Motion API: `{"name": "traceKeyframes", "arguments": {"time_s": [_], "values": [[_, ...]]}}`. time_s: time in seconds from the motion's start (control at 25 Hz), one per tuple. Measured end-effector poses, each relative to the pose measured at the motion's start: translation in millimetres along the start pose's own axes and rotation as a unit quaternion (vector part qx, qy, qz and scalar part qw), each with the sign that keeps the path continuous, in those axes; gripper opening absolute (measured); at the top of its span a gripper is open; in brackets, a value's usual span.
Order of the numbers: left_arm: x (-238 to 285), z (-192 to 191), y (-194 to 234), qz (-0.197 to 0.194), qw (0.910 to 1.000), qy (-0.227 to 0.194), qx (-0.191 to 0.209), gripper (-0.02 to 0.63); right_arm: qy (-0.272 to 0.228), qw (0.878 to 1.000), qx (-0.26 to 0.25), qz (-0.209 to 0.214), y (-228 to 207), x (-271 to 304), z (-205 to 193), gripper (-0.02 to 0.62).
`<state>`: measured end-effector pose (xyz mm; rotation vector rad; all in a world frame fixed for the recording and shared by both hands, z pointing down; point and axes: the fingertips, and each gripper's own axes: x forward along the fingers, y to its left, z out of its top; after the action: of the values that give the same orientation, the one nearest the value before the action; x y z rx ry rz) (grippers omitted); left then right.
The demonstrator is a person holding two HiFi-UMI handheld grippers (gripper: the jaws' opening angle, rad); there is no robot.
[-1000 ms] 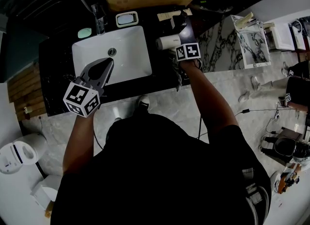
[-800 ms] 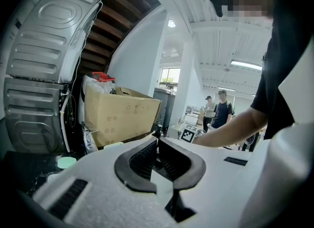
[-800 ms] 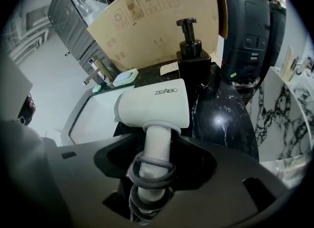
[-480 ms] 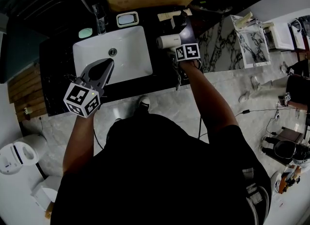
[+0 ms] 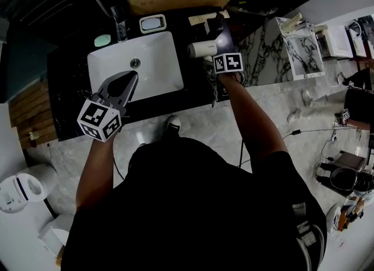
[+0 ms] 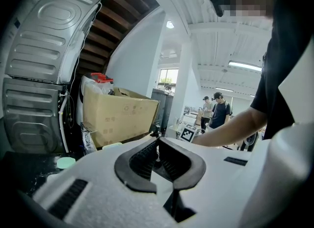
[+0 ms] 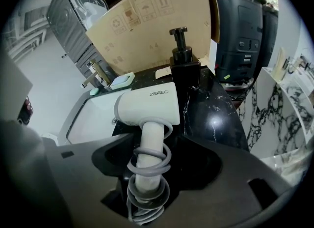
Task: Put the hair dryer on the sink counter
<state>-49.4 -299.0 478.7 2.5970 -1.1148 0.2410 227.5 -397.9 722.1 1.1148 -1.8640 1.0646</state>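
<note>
Head view: the white hair dryer with a coiled grey cord (image 5: 203, 48) lies on the black marble sink counter (image 5: 70, 83), just right of the white rectangular basin (image 5: 169, 71), under the right gripper (image 5: 215, 59). The left gripper (image 5: 125, 82) hovers over the basin's near left edge.

Left gripper view: the left gripper (image 6: 158, 146) is clenched on nothing.

Right gripper view: the right gripper (image 7: 162, 173) has just been opening its jaws. The hair dryer (image 7: 149, 106) handle stands between them, released. The placing looks done; only drawing the gripper back remains.

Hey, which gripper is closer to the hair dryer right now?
Right. The right gripper's jaws have just been opening around the hair dryer's handle; the left gripper hangs over the sink's front edge, well apart from it.
</note>
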Motion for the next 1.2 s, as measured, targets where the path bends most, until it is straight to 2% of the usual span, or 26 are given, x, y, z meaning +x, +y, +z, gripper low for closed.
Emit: {"name": "traceKeyframes", "arguments": {"time_s": [0.2, 1.2], "values": [[-2.6, 5.2, -2.2, -0.005, 0.9998, -0.010, -0.014, 0.023, -0.005, 1.000, 0.006, -0.002, -1.3, -6.1, -2.7, 0.272], [-23.2, 7.9, -17.5, -0.030, 0.9994, -0.016, -0.005, 0.023, -0.072, 0.997, 0.018, -0.009, 14.9, -55.9, 9.7, 0.272]]}}
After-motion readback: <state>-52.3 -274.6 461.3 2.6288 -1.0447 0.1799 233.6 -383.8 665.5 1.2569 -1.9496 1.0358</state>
